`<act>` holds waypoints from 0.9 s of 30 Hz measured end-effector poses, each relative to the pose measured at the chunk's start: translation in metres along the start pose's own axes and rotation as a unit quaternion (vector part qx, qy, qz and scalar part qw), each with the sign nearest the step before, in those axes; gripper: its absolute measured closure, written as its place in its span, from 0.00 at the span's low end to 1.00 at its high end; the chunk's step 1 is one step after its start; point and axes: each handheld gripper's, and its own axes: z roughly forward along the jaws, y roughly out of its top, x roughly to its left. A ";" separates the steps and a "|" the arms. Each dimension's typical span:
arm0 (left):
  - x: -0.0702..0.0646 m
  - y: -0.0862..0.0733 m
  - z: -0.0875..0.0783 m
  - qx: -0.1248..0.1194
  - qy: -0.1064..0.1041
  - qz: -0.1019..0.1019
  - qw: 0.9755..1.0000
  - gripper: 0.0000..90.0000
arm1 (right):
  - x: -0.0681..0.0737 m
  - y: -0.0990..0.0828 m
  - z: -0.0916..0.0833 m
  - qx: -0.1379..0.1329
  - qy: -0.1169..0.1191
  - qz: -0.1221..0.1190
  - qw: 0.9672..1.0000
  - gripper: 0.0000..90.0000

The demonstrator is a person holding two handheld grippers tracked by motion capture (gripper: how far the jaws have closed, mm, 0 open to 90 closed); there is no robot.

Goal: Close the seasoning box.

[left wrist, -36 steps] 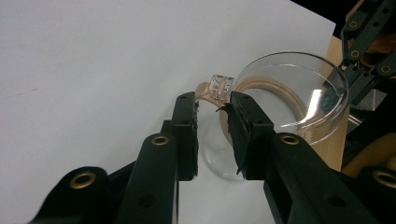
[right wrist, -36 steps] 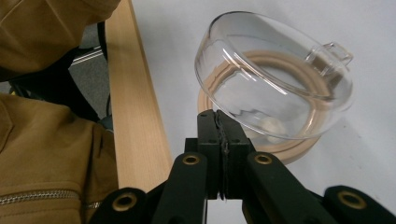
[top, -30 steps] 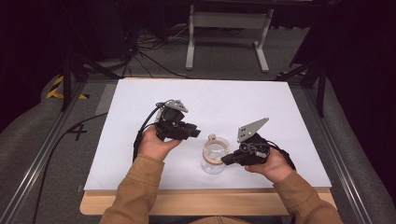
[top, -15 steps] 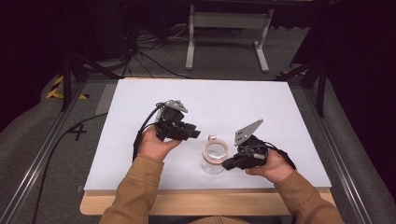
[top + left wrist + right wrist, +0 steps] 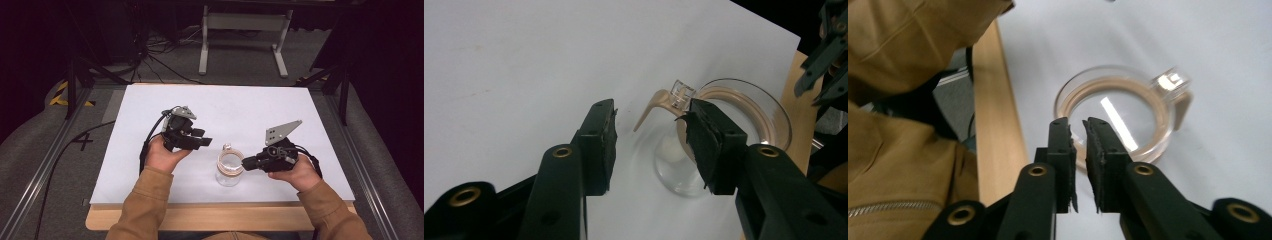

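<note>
While the right gripper [image 5: 246, 163], nearly closed, pinches the glass jar [image 5: 229, 170] rim, the left gripper [image 5: 207, 143] hovers open and empty. Steady the jar on the white surface [image 5: 240, 107].

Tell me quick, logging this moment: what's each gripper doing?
Left gripper: open, holding nothing, near the jar's lid tab.
Right gripper: nearly shut at the jar's rim; whether it grips cannot be told.

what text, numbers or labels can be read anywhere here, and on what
"4": a dark mark on the grey floor, left of the white table.
Yellow and black hazard stripes on the floor carry no words.
Nothing readable on the clear glass jar with the tan lid or on either set of tongs.
</note>
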 end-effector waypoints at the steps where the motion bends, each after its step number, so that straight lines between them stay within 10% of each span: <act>1: 0.001 -0.001 -0.002 -0.006 0.004 -0.004 1.000 0.59 | -0.001 0.000 -0.005 -0.018 -0.016 0.001 1.000 0.86; 11: 0.009 -0.007 -0.009 -0.017 0.030 -0.013 0.999 0.53 | -0.018 -0.007 -0.035 -0.093 -0.091 0.027 0.991 0.74; 15: 0.015 -0.011 -0.008 -0.016 0.053 -0.006 0.998 0.51 | -0.034 -0.018 -0.049 -0.123 -0.126 0.057 0.983 0.68; 22: 0.028 -0.019 -0.005 -0.013 0.064 -0.030 0.997 0.49 | -0.064 -0.043 -0.059 -0.114 -0.190 0.084 0.971 0.61; 27: 0.040 -0.026 0.004 0.019 0.089 -0.045 0.995 0.48 | -0.088 -0.066 -0.053 -0.074 -0.211 0.089 0.971 0.55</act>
